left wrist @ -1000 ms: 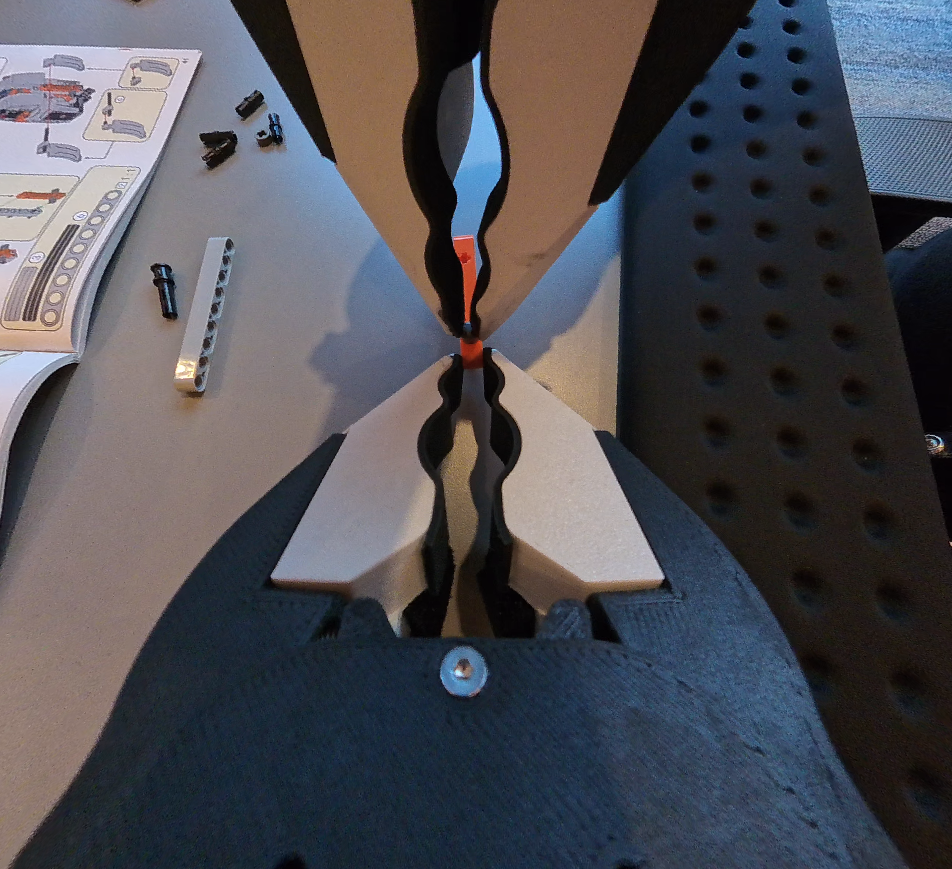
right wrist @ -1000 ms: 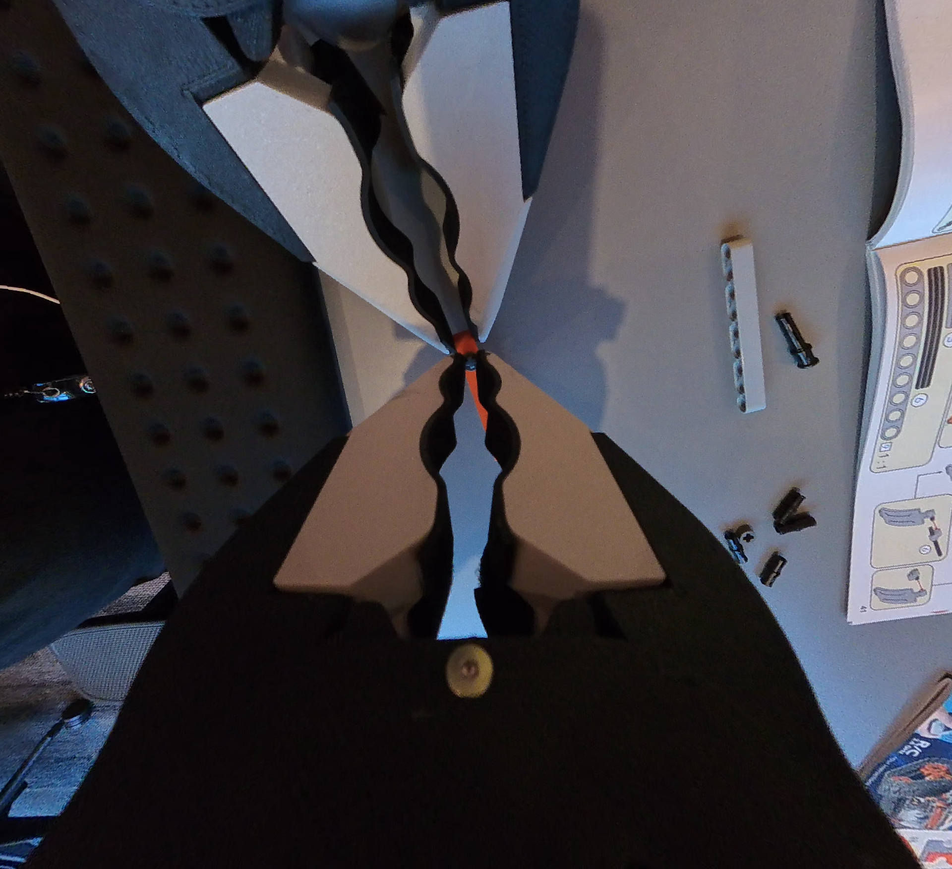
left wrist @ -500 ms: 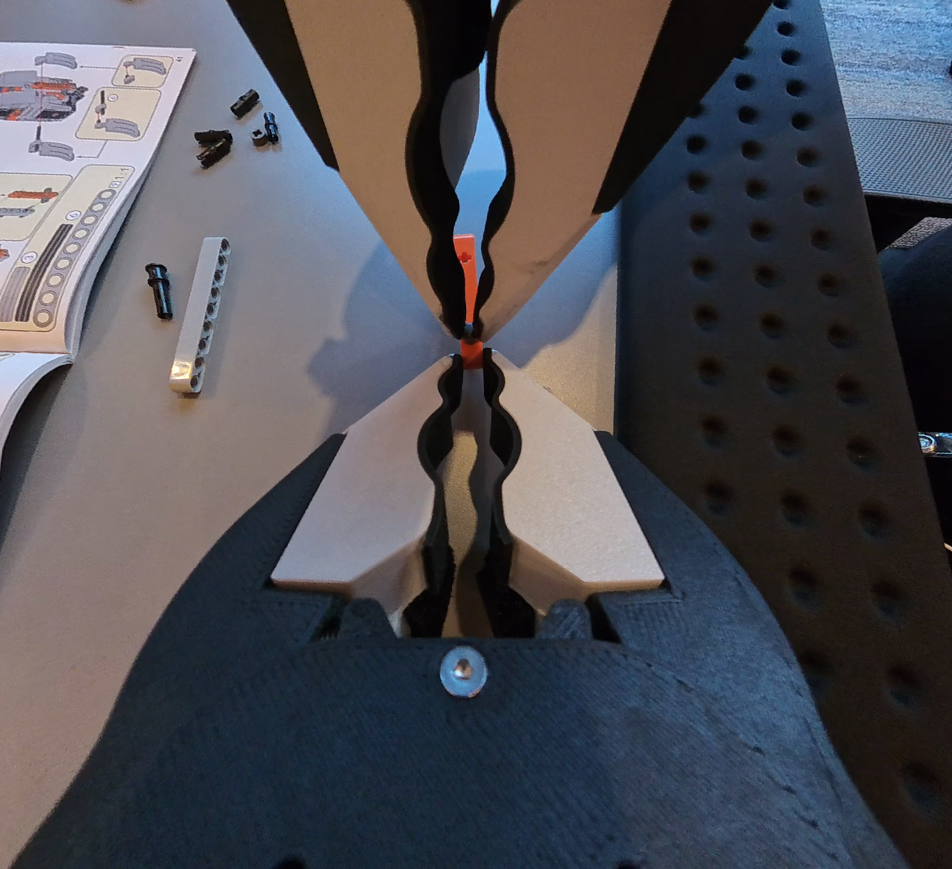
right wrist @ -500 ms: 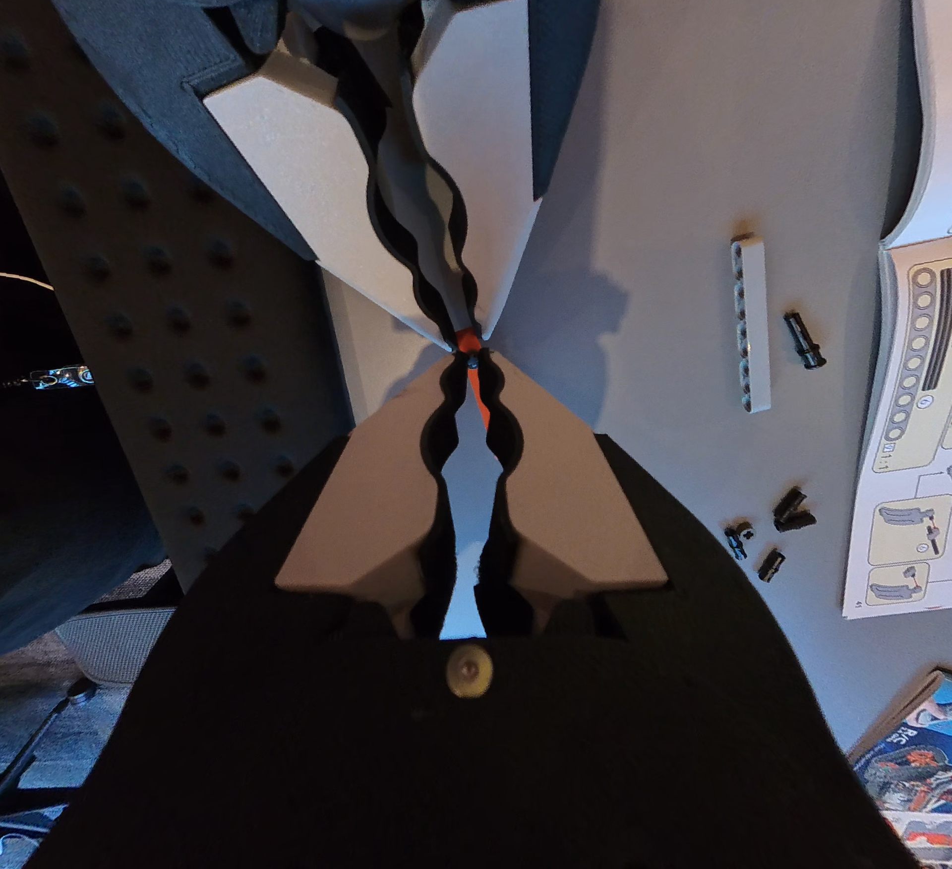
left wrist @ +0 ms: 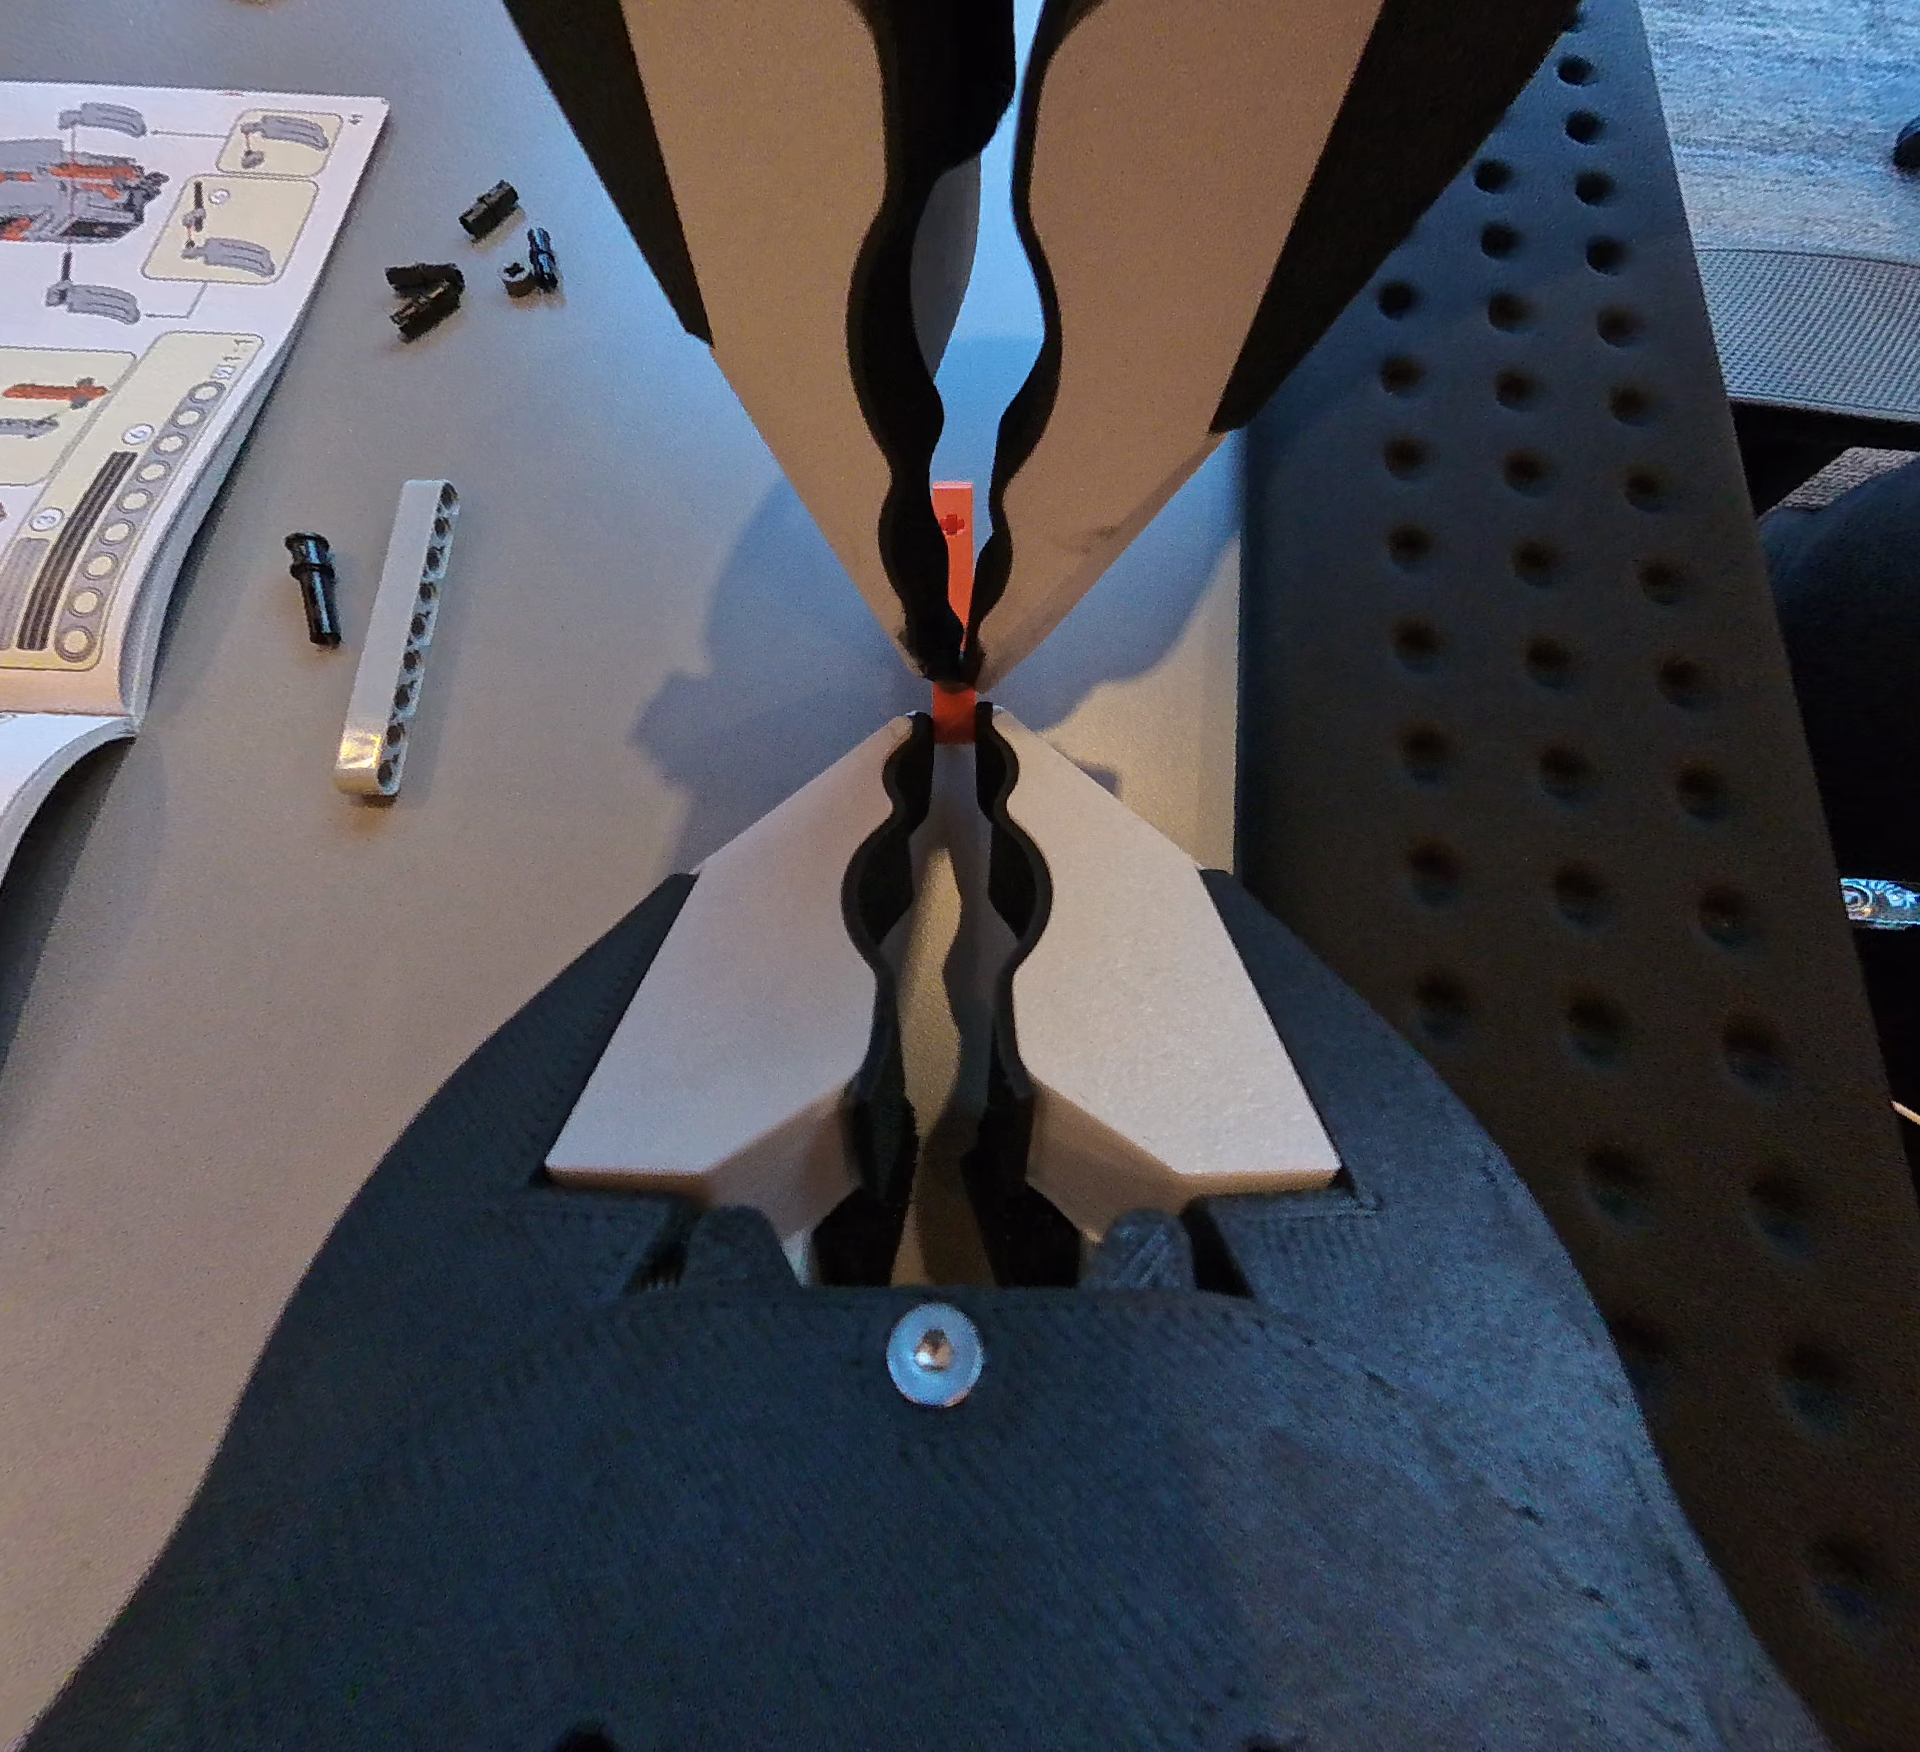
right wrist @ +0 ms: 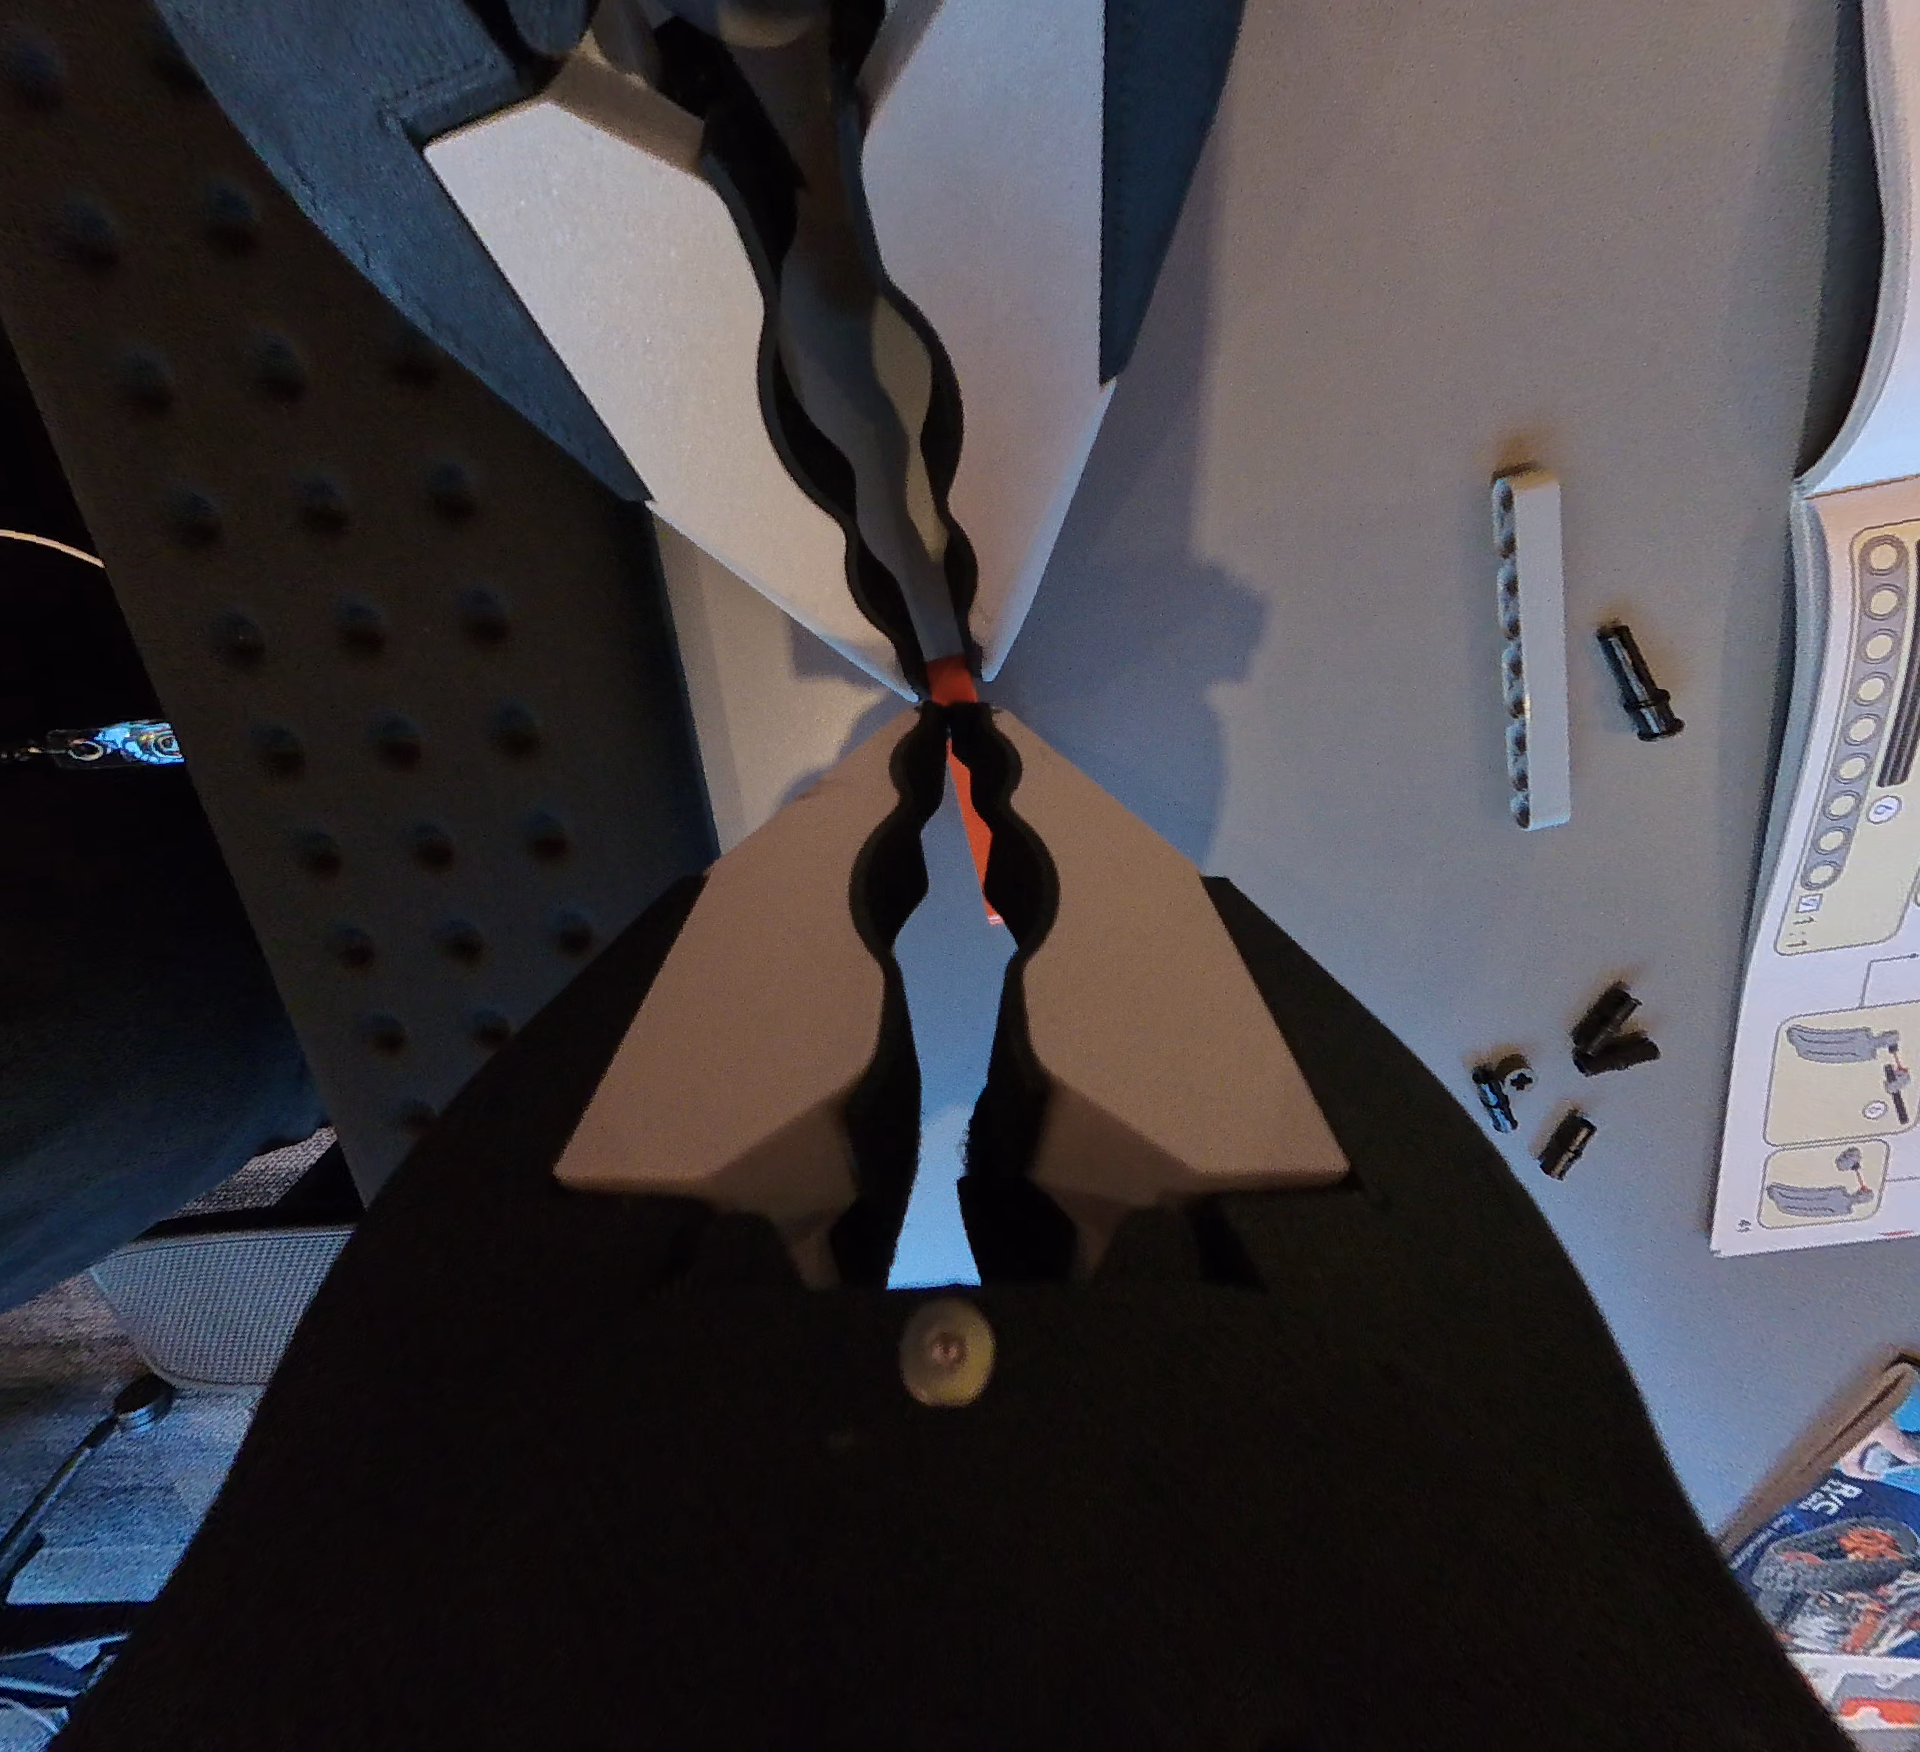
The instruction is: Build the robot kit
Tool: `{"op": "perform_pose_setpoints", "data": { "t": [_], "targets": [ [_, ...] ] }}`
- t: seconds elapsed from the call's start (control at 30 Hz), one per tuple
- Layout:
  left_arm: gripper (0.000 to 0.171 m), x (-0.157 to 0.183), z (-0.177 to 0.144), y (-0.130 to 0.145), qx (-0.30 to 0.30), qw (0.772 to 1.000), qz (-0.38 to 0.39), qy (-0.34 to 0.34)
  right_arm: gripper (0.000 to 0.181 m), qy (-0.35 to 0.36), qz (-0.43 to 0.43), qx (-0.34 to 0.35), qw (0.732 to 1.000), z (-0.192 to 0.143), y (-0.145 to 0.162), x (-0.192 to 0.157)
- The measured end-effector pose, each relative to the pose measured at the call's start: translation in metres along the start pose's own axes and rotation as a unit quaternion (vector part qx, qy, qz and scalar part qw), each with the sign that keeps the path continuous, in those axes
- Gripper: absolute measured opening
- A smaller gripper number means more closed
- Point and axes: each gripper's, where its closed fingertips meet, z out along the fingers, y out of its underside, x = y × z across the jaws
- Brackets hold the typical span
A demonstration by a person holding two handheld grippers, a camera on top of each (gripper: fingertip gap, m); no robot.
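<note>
Two pairs of tongs meet tip to tip above a grey worktop (left wrist: 540, 975), each pinching one end of the same small orange piece (left wrist: 953, 715). The left tongs (left wrist: 951, 728) are pressed together on the near end of that piece. The right tongs (right wrist: 951, 715) come in from directly opposite and are pressed together on its other end, where a small black part (left wrist: 940, 658) also sits at their tips. The rest of the orange piece runs back as a thin strip between their wavy black pads.

The grip looks risky. Both holds are at the very tips, so a small twist or a pull off-line could make the orange piece pivot, snap free or drop to the worktop below. The black part is too small to tell how firmly it is seated; it could fall if either pair loosens.

Both tools are held level and in line, nose to nose, above the worktop rather than on it.

To the left of the left tongs a pale grey beam with holes (left wrist: 400, 637) lies flat, with a black pin (left wrist: 315, 585) just beside it. Further ahead on that side lie a few small black connectors (left wrist: 473, 258) and an open instruction booklet (left wrist: 135, 372). To the right of the left tongs stands a dark perforated panel (left wrist: 1538, 663).
</note>
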Motion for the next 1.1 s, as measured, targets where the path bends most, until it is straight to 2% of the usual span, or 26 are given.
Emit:
{"op": "perform_pose_setpoints", "data": {
  "t": [0.27,0.4,0.47,0.63,0.7,0.8,1.0,1.1],
  "targets": [
    [0.005,0.000,0.000,0.000,0.000,1.000,-0.001,0.001,0.003,-0.001,0.004,0.008,1.000,0.000,0.000,0.000],
    [0.004,0.001,-0.001,0.000,0.000,1.000,-0.004,0.006,0.005,-0.009,-0.009,0.071,0.997,-0.005,-0.004,0.003],
    [0.004,0.001,-0.001,0.000,0.003,1.000,-0.017,0.017,0.022,0.003,-0.010,0.112,0.994,-0.015,-0.007,0.009],
    [0.004,0.004,-0.008,-0.008,0.037,0.992,-0.094,0.079,0.026,-0.050,0.001,0.203,0.978,-0.020,-0.006,0.001],
    [0.004,0.005,-0.010,-0.009,0.041,0.986,-0.123,0.101,0.026,-0.047,-0.020,0.234,0.971,-0.018,-0.006,-0.001],
    [0.004,0.010,-0.009,-0.008,0.035,0.974,-0.168,0.146,0.025,0.023,-0.083,0.254,0.963,-0.014,-0.004,0.001],
    [0.004,0.015,-0.018,-0.015,0.057,0.923,-0.283,0.254,0.012,0.060,-0.123,0.247,0.959,-0.005,0.004,-0.004],
    [0.004,0.016,-0.021,-0.016,0.059,0.910,-0.303,0.278,0.009,0.072,-0.126,0.255,0.956,-0.007,0.003,-0.006]
  ]
}}
